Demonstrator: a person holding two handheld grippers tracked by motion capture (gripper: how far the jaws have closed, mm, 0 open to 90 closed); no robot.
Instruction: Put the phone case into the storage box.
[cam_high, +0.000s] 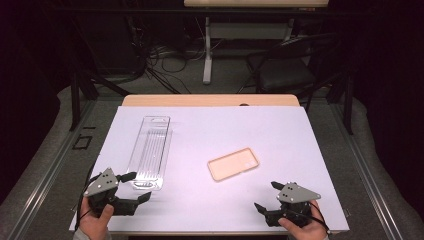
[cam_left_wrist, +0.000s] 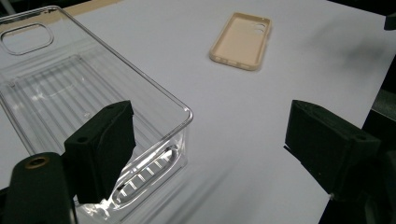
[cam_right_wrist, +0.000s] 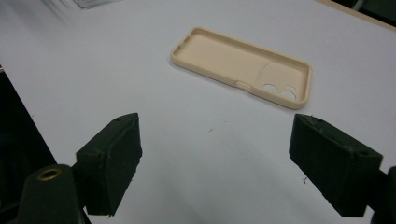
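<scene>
Both grippers rested low at the near edge of the worktop (cam_high: 210, 210), each one held in a hand. On the left gripper (cam_high: 139, 186) the jaws stood wide apart with nothing between them; one jaw was just beside the near end of the clear plastic tray (cam_high: 150, 150), and whether it touched the wall I could not tell. On the right gripper (cam_high: 266, 196) the jaws also stood wide apart and held nothing, and they pointed toward the phone case (cam_high: 233, 163).

This phone case was beige and lay flat on the white sheet (cam_high: 210, 130) with its hollow side up, a little right of the middle and turned at an angle. It had rounded corners, a low rim all around, and round holes for the camera at one end. From the right gripper view, the case (cam_right_wrist: 243, 65) was ahead of the jaws and apart from them.

Long and narrow, the tray was transparent, with a ribbed floor and a handle opening at its far end. In the left gripper view its near corner (cam_left_wrist: 187, 114) stood between the jaws.

Between the tray and the case the sheet was bare, and bare sheet also lay between the case and the right edge. Tray and case were well apart.
</scene>
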